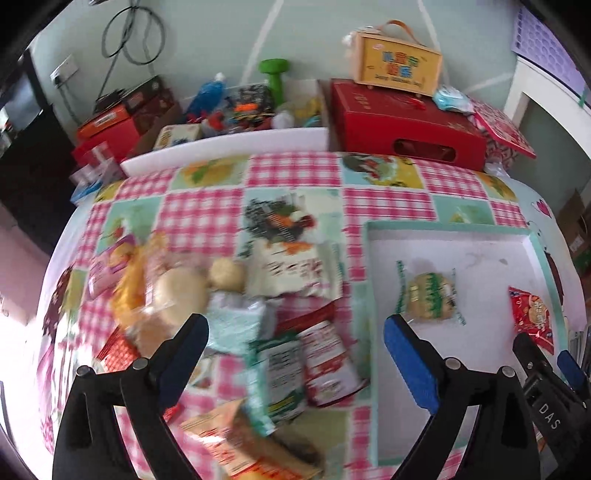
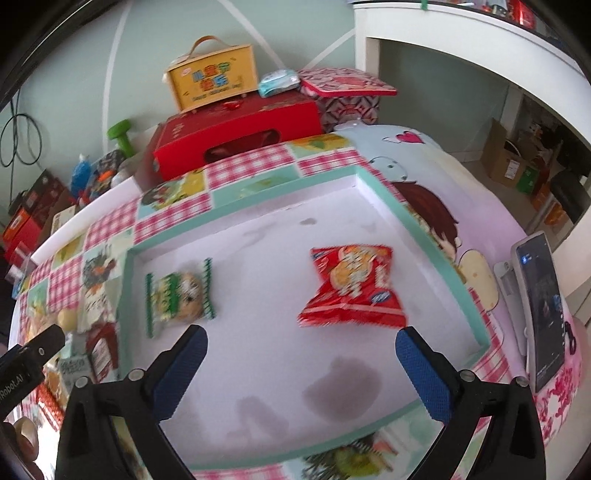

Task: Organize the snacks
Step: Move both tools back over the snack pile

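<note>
I observed a table (image 1: 295, 177) covered with a pink checked cloth carrying picture squares, set against a pale green wall (image 1: 207, 33). On its right half lay a shallow white tray (image 2: 424, 221) with a mint-green rim. Two snacks rested inside it, well apart: a green-striped biscuit pack (image 2: 181, 295) on the left and a red packet (image 2: 354, 288) on the right. The remaining snacks sat in a loose pile (image 1: 266, 332) on the cloth, left of the tray.

My left gripper (image 1: 295, 332) hovered over the pile, fingers spread wide, nothing between them. My right gripper (image 2: 301, 347) hovered over the near part of the tray, equally wide and empty.

At the far edge of the table stood a red box (image 1: 402, 125) with a yellow handled box (image 1: 399, 62) on top. A green dumbbell (image 1: 275, 77) stood left of them. A phone (image 2: 539, 310) stood upright at the right edge. Both views were blurred.
</note>
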Demonstrator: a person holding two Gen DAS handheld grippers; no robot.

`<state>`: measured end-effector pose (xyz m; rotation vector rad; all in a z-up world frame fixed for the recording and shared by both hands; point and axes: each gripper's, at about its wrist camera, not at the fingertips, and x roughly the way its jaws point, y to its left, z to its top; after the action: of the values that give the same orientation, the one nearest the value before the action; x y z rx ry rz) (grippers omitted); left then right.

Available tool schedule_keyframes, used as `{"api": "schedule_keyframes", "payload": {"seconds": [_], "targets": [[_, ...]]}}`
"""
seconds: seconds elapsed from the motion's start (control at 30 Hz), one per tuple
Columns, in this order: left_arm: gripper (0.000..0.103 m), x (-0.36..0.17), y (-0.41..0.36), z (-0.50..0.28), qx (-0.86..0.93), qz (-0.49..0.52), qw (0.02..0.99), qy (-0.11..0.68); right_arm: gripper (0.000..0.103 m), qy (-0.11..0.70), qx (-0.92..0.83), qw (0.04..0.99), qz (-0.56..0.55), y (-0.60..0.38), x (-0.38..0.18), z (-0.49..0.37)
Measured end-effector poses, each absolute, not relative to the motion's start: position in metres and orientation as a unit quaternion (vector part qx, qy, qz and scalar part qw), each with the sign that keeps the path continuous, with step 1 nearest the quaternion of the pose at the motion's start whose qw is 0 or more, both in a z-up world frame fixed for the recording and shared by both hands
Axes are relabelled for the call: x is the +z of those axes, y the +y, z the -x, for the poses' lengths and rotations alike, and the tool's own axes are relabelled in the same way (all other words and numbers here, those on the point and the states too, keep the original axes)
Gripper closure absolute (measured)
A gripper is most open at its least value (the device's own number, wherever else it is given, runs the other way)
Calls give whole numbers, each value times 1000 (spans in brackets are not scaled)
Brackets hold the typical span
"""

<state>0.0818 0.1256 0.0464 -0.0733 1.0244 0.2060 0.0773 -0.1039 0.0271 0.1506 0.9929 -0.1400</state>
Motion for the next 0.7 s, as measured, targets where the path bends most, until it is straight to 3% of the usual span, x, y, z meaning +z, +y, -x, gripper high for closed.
{"api": "schedule_keyframes", "payload": {"seconds": [0.7], "targets": [[7,46,261,-2,193,134,848,475,0,497,60,865,-36,12,32,-46]]}}
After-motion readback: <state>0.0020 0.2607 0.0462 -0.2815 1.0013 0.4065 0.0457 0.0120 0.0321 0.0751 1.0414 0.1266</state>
